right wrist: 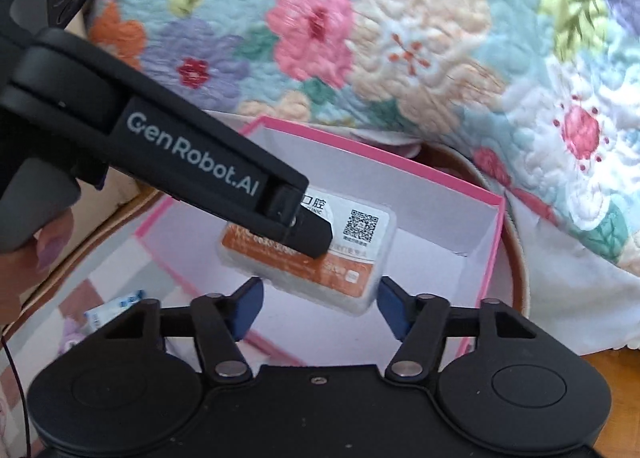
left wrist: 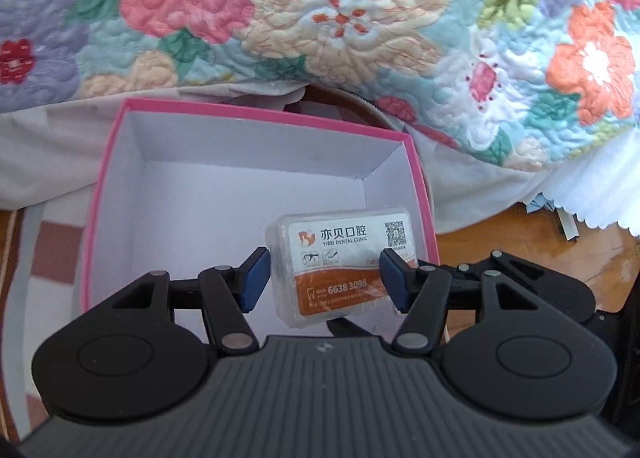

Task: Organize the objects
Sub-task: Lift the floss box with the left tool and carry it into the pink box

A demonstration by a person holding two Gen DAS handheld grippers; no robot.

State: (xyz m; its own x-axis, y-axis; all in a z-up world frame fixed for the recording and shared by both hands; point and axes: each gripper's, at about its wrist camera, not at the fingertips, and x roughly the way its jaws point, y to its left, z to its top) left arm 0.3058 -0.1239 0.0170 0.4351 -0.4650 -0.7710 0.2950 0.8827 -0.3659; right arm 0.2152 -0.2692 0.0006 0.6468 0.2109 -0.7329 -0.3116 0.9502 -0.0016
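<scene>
Here, left wrist view: the left hand-held gripper (left wrist: 324, 272) grasps a clear plastic dental-clinic case (left wrist: 340, 268) w/ an orange-and-white label, QR code at its top right. Both blue pads (left wrist: 253, 280) press the case's short sides; the case is tilted and held over the near right part of a pink-rimmed box (left wrist: 256, 114). The box's inside is white, nothing else visible in it. Behind the box lies a floral quilt (left wrist: 360, 30) w/ a scalloped white edge. A wooden floor (left wrist: 560, 242) shows at right, and a striped cloth (left wrist: 52, 254) at left, under the box.

Right wrist view: the right hand-held gripper (right wrist: 318, 308) sits just below the same case (right wrist: 340, 254), jaws parted. Its blue pads (right wrist: 394, 310) flank the case's lower edge; contact can't be told, the right pad looks very close to the corner. The left hand-held gripper (right wrist: 316, 236) comes in from upper left, its finger across the label, marked "GenRobot.AI". The case hangs over the pink-rimmed box (right wrist: 492, 242). A person's hand (right wrist: 24, 258) shows at the left edge. A small blue-and-white packet (right wrist: 116, 308) lies on the striped cloth, left of the box.
</scene>
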